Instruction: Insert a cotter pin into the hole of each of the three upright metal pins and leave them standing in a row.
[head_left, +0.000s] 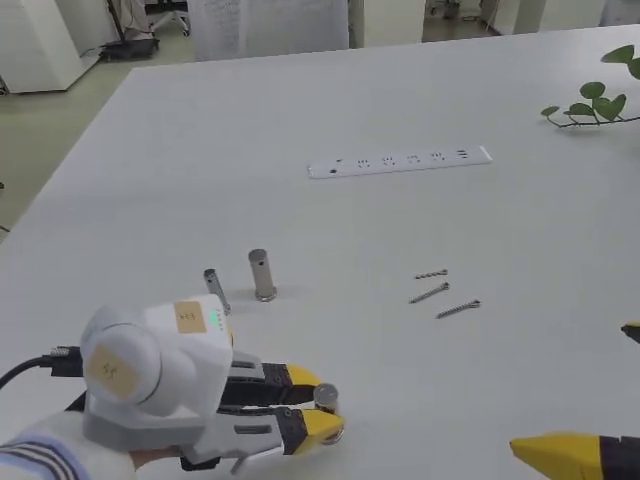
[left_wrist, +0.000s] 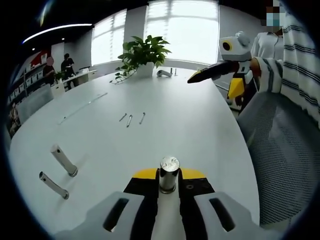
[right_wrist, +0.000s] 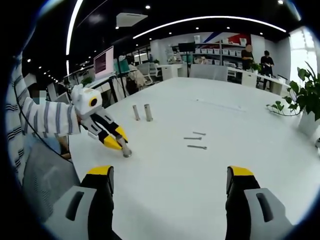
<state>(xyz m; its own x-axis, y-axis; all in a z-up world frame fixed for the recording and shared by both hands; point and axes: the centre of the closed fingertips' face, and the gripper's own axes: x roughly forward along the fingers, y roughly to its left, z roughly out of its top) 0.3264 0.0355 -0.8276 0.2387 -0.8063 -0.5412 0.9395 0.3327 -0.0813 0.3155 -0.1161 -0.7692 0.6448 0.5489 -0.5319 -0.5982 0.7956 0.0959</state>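
Observation:
My left gripper (head_left: 322, 411) is shut on a short metal pin (head_left: 325, 397) low over the white table, near the front edge. The pin's flat top (left_wrist: 169, 165) stands up between the yellow jaw tips. Two more metal pins stand upright side by side, one (head_left: 261, 274) in plain sight and one (head_left: 212, 288) just behind the gripper's white body. Three cotter pins (head_left: 431, 273) (head_left: 429, 292) (head_left: 458, 310) lie loose to the right of them. My right gripper (right_wrist: 170, 175) is open and holds nothing; it hovers at the lower right (head_left: 570, 392), apart from the cotter pins.
A white power strip (head_left: 400, 160) lies across the table farther back. A leafy plant (head_left: 598, 103) reaches in at the far right. A mesh chair (left_wrist: 280, 150) stands by the table's edge. The table (head_left: 330, 230) is bare between the pins and the strip.

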